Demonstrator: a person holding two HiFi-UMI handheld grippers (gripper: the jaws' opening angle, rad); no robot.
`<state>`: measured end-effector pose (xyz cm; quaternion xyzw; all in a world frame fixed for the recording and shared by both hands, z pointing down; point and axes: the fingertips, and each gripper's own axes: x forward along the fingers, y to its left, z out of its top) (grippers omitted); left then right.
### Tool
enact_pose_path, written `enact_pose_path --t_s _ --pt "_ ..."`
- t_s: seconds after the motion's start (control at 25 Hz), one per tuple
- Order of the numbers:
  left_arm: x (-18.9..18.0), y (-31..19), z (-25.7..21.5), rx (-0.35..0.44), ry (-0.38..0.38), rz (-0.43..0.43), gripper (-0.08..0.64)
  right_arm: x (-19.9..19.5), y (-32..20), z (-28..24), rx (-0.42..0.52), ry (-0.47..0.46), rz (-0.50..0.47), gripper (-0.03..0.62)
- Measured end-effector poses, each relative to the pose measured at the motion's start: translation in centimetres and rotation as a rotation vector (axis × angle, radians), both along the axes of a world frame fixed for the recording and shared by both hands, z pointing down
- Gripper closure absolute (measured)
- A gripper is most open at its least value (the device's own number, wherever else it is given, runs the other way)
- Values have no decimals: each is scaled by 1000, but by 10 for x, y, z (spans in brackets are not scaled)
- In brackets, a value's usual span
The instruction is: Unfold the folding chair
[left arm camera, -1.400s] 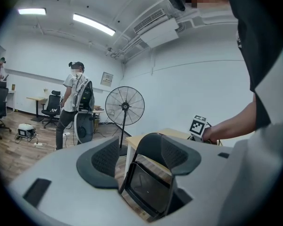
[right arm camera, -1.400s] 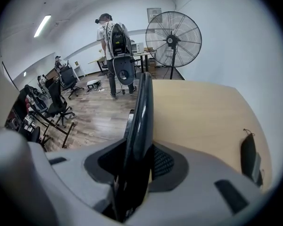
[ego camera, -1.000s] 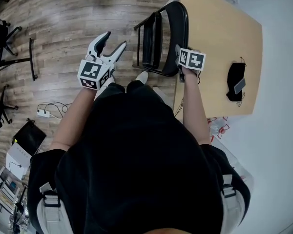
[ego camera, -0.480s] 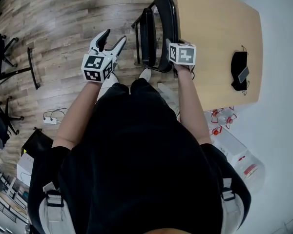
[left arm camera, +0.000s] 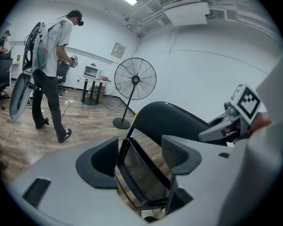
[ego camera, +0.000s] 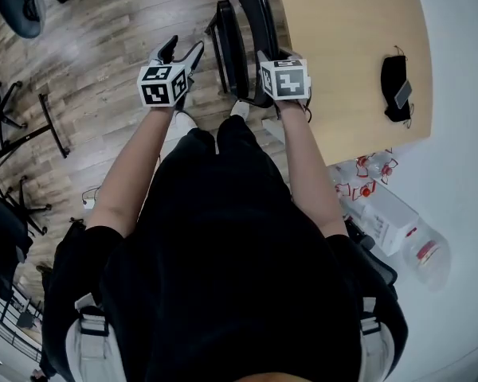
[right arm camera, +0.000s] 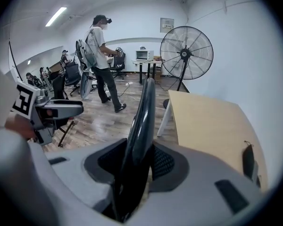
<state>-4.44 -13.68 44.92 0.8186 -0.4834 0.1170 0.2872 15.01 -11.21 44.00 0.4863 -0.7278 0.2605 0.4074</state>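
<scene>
Room: wood-plank floor (ego camera: 103, 62) of an open office, with a pale wooden table (ego camera: 342, 46) at the right and a pedestal fan (right arm camera: 186, 46) farther off.
Chair: the black folding chair (ego camera: 259, 14) stands folded and upright on the floor, just beside the table's edge and in front of the person's feet.
Right hand: the right gripper (ego camera: 269, 62) is clamped on the top of the backrest (right arm camera: 144, 112), with one pad on each face.
Left hand: the left gripper (ego camera: 183, 50) has its jaws apart and holds nothing. It hangs just left of the chair, aimed at the folded-up seat (left arm camera: 141, 173), which shows beyond the pads, apart from them.
Handling: the chair looks like a stiff tube frame with hard, glossy panels, and I judge it moderately heavy. The smooth backrest could slip in the pads, and the feet could skate on the wood.
Where to hold: probably the seat's front rim, where the pads can wrap a narrow edge. The backrest grip then serves as the anchor while the seat swings down, with the jaws kept away from the pivots.
</scene>
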Motion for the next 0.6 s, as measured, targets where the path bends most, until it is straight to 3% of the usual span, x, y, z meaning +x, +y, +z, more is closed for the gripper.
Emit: enact_pose_path --t_s 0.6 --pt "54 -70 95 -248 10 -45 250 -8 -1 2 25 -18 -18 459"
